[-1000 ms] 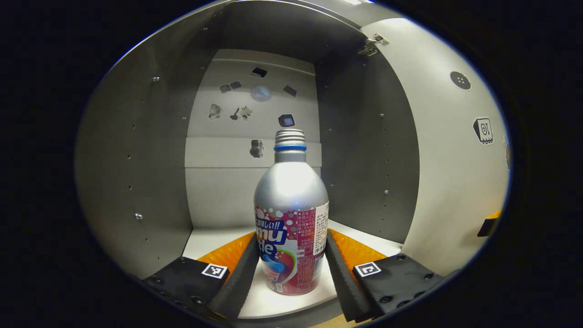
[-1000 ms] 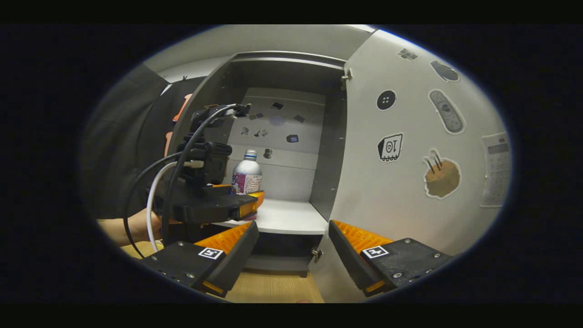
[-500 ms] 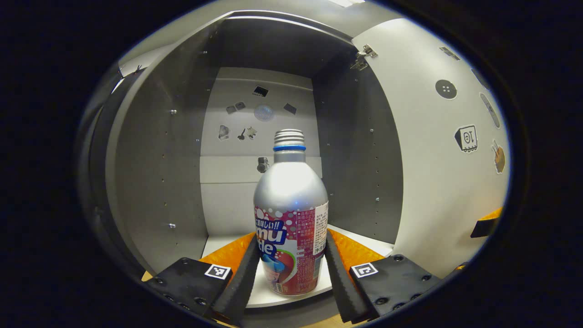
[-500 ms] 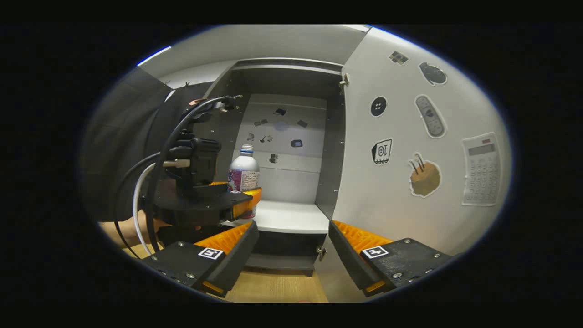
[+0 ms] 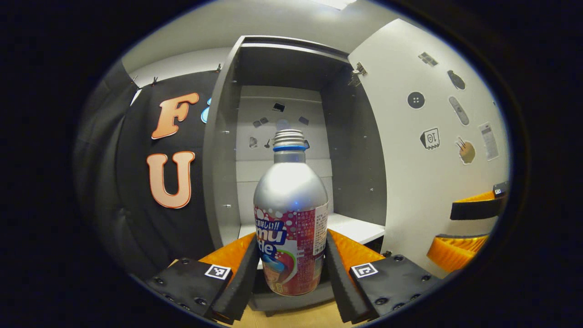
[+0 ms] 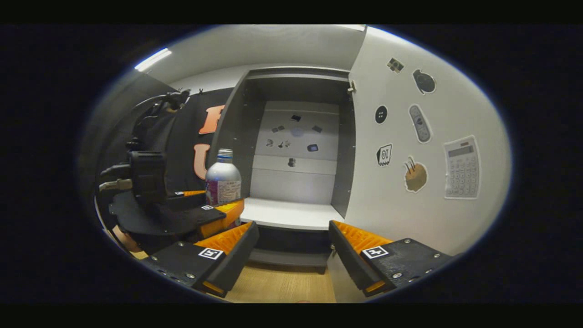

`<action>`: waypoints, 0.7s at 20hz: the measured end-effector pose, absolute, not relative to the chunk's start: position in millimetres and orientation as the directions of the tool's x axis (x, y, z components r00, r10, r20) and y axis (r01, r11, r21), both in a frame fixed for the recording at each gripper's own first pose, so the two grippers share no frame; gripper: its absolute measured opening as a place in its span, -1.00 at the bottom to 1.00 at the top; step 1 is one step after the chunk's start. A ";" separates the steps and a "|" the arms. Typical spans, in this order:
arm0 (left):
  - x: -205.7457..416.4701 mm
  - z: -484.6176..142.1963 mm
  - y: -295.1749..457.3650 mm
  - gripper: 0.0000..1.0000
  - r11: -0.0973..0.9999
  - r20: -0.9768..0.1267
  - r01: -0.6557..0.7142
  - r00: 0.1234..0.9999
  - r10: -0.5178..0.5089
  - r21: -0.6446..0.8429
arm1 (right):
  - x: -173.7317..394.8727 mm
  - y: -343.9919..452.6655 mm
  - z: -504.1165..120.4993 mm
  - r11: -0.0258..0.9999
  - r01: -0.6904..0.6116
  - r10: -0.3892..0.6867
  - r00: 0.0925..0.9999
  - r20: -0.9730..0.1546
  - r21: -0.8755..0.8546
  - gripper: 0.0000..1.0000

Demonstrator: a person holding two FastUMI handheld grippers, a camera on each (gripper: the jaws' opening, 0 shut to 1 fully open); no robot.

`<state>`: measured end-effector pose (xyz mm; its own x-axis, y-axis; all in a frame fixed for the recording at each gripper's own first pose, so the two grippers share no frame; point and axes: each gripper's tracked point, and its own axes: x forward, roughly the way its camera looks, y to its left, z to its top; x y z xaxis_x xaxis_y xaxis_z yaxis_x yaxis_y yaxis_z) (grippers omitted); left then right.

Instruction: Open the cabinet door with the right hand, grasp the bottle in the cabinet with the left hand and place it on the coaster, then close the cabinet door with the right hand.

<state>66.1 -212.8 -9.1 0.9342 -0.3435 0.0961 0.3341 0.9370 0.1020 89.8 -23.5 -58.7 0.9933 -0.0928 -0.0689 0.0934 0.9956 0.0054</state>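
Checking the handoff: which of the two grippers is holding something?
The left gripper: its fingers press both sides of the bottle, outside the cabinet. The right gripper is open and holds nothing.

Bottle (image 5: 290,218) upright between left gripper (image 5: 289,273) fingers, in front of cabinet (image 5: 282,59), outside it. Door (image 5: 423,182) swung open at cabinet's right. Right gripper (image 6: 293,255) before cabinet, near door's lower edge. Shelf (image 6: 291,214) inside cabinet.
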 end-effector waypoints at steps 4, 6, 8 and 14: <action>36.8 -28.0 -174.6 0.60 0.946 0.089 0.310 0.944 -0.318 0.094 | 73.7 -1.3 -53.9 0.994 0.107 -0.107 0.992 -0.070 -0.008 0.90; 24.3 -42.5 -159.4 0.62 0.945 0.078 0.308 0.945 -0.317 0.108 | 68.3 13.7 -52.5 0.992 0.125 -0.126 0.989 -0.075 -0.014 0.90; 10.7 -61.0 -149.3 0.60 0.935 0.059 0.332 0.938 -0.341 0.125 | 61.0 35.9 -54.6 0.991 0.129 -0.130 0.988 -0.087 -0.016 0.90; -32.7 -110.4 -127.6 0.62 0.894 0.046 0.434 0.897 -0.441 0.113 | 30.1 92.7 -86.1 0.985 0.163 -0.170 0.969 -0.176 -0.058 0.90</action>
<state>-32.7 -127.6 -110.4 0.8965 -0.4407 0.0455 0.4337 0.8940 0.1131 30.1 92.7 -86.1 0.9694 -0.1704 -0.1764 0.1625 0.9850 -0.0584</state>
